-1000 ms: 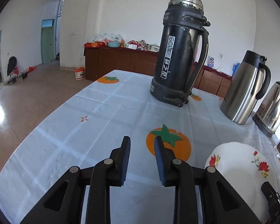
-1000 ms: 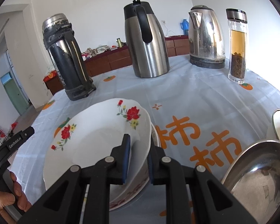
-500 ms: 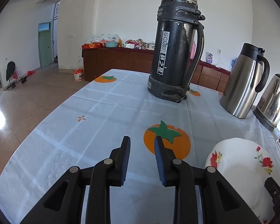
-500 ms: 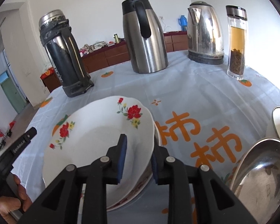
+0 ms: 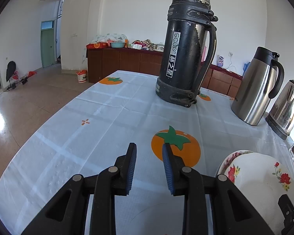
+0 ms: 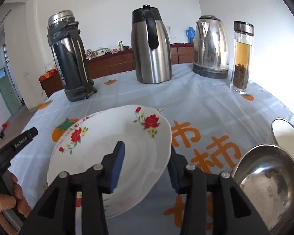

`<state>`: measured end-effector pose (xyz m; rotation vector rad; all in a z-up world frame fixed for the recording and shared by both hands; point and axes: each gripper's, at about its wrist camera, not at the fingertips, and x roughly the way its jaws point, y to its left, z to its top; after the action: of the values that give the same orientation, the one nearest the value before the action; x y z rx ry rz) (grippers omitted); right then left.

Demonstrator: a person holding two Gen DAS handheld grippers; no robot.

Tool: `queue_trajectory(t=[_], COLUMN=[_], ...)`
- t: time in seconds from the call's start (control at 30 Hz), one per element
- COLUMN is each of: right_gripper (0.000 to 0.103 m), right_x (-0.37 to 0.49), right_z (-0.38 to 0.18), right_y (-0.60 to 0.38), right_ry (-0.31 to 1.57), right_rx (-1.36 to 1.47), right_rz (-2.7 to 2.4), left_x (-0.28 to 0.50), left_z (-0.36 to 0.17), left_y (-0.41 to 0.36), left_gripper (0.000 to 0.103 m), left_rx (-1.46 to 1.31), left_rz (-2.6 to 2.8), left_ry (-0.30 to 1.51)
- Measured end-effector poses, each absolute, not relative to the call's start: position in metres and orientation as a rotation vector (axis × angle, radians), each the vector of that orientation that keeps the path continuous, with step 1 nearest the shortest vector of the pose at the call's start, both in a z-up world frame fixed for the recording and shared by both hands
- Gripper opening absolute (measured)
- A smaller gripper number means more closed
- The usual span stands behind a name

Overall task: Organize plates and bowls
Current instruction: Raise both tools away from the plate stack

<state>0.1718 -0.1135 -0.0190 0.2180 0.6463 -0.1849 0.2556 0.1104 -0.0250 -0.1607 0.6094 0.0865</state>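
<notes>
The right gripper (image 6: 146, 162) is seen low in the right wrist view with its jaws spread wide and nothing clamped; the left finger pad (image 6: 118, 163) lies over the inside of the flowered plate (image 6: 111, 152), while the right finger is partly hidden behind the plate's rim. The plate is seen tilted at the frame's centre, resting on another flowered dish whose rim shows at its upper left edge. A steel bowl (image 6: 272, 182) fills the lower right corner, with a white cup (image 6: 287, 139) just behind it. Large orange characters are printed on the tablecloth (image 6: 205, 105). "GenRobot.AI" can be read on the black handle at the left edge.

In the left wrist view, the left gripper (image 5: 149, 166) is held low at the centre, its jaws parted and empty above an orange fruit print. A black flask (image 5: 186, 47) in the upper middle bears the lettering "SCUD" and further characters that cannot be made out.
</notes>
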Motion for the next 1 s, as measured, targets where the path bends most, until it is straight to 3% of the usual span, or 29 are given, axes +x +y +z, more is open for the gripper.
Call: queue_trajectory(t=[0.13, 0.33, 0.37, 0.4, 0.47, 1.0], right_gripper=[0.046, 0.081, 0.088, 0.089, 0.089, 0.092], right_x=[0.172, 0.16, 0.156, 0.153, 0.147, 0.065], right_z=[-0.021, -0.016, -0.015, -0.015, -0.014, 0.013], right_y=[-0.112, -0.1, -0.098, -0.097, -0.096, -0.084], right_ry=[0.67, 0.64, 0.628, 0.623, 0.614, 0.301], right_rx=[0.194, 0.156, 0.149, 0.147, 0.154, 0.144], right_rz=[-0.216, -0.214, -0.219, -0.22, -0.219, -0.248], left_x=[0.256, 0.255, 0.255, 0.254, 0.25, 0.173], left_z=[-0.025, -0.025, -0.024, -0.024, -0.023, -0.01], left_y=[0.112, 0.112, 0.112, 0.111, 0.111, 0.094], left_gripper=[0.03, 0.031, 0.034, 0.044, 0.052, 0.058], left_rx=[-0.169, -0.165, -0.164, -0.163, -0.161, -0.064], left_rz=[0.084, 0.082, 0.083, 0.086, 0.096, 0.136], left_ry=[0.614, 0.607, 0.604, 0.6, 0.587, 0.478])
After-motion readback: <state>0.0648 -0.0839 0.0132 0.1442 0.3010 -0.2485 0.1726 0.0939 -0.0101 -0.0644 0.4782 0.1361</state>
